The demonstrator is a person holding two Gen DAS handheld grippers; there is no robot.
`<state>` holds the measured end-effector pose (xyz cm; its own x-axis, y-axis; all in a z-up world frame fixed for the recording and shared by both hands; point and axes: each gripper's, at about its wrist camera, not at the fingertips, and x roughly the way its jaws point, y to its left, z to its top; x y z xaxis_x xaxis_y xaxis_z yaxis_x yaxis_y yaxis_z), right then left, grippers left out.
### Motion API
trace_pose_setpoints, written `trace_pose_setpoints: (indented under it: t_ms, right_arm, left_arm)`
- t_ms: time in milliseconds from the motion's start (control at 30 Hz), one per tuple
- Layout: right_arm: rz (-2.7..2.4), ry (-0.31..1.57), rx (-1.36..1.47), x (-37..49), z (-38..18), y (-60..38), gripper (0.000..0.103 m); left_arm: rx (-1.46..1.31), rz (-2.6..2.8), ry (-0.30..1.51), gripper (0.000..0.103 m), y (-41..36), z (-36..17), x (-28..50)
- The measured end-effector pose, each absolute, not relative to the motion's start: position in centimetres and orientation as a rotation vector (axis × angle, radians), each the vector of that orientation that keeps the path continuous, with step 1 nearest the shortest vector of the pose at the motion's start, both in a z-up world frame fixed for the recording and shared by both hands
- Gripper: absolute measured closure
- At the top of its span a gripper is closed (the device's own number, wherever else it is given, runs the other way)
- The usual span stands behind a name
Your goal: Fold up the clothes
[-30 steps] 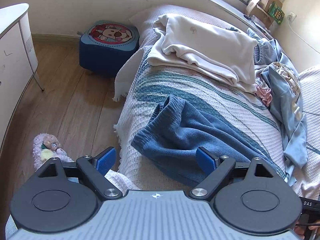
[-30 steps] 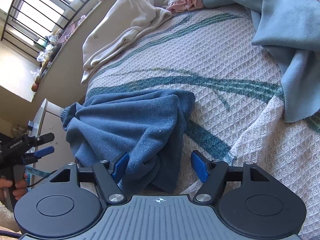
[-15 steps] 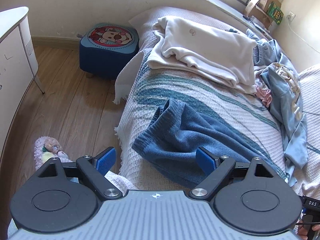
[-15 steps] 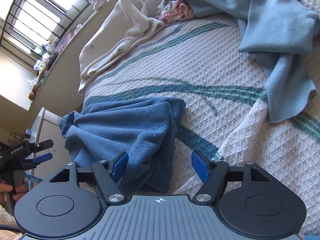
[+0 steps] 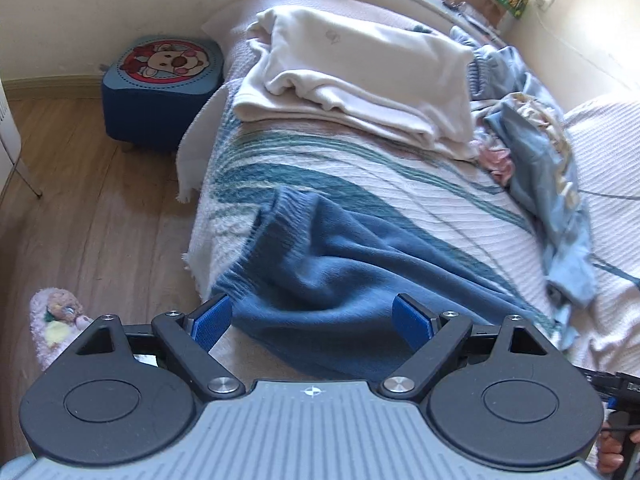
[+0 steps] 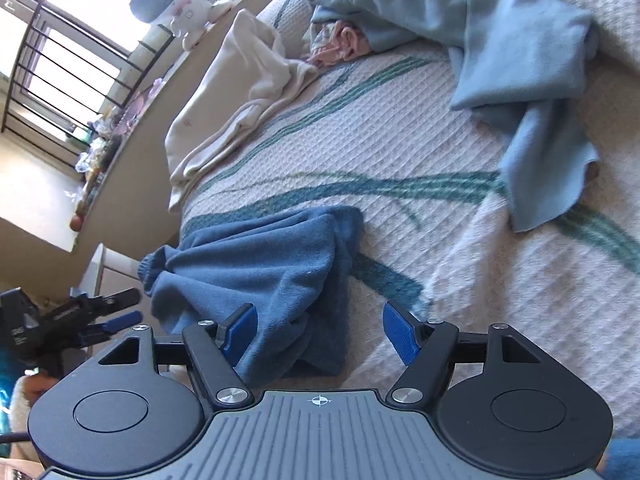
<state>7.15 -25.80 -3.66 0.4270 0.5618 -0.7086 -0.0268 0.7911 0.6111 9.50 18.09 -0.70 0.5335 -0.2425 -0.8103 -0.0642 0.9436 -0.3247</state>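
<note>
both my tongs gape wide and grip nothing. the dark blue garment (image 5: 360, 280) lies crumpled on the bedspread (image 5: 400, 184) just ahead of the left gripper (image 5: 312, 322), its near edge between the right gripper (image 6: 320, 334) pads.

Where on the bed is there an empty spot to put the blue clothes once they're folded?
The biggest bare patch is the striped bedspread between the dark blue garment, the cream clothes and the light blue garment. A smaller one lies beside the dark blue garment, under the right claw. It is crowded near the pink cloth, where the clothes bunch together.
</note>
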Motion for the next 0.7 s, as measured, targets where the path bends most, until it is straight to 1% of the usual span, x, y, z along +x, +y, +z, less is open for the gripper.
trace_pose_setpoints:
  t_ms: [233, 333, 533, 600, 633, 667, 700]
  right_arm:
    - [0.381, 1.114, 0.501, 9.4, -5.1, -23.9, 0.032]
    - [0.373, 1.132, 0.505, 9.8, -6.0, -23.8, 0.031]
    - [0.389, 1.127, 0.477, 9.9, -6.0, -23.1, 0.030]
    - [0.387, 1.125, 0.447, 9.9, -6.0, -22.5, 0.033]
    - [0.385, 1.123, 0.436, 9.9, -6.1, -22.2, 0.039]
    - [0.383, 1.119, 0.432, 9.9, -6.0, -22.1, 0.043]
    - [0.382, 1.117, 0.432, 9.9, -6.0, -22.1, 0.057]
  left_arm:
    - [-0.304, -0.086, 1.062, 0.016, 19.2, -3.5, 12.3]
    - [-0.331, -0.088, 1.070, 0.016, 19.3, -4.5, 12.8]
    - [-0.425, -0.108, 1.045, 0.015, 19.5, -6.3, 13.5]
    - [-0.445, -0.111, 1.028, 0.026, 19.4, -6.2, 13.1]
    - [-0.448, -0.112, 1.015, 0.040, 19.2, -5.9, 12.7]
    - [-0.441, -0.119, 1.006, 0.059, 19.0, -5.5, 12.4]
    - [-0.439, -0.118, 1.000, 0.065, 18.8, -5.0, 12.1]
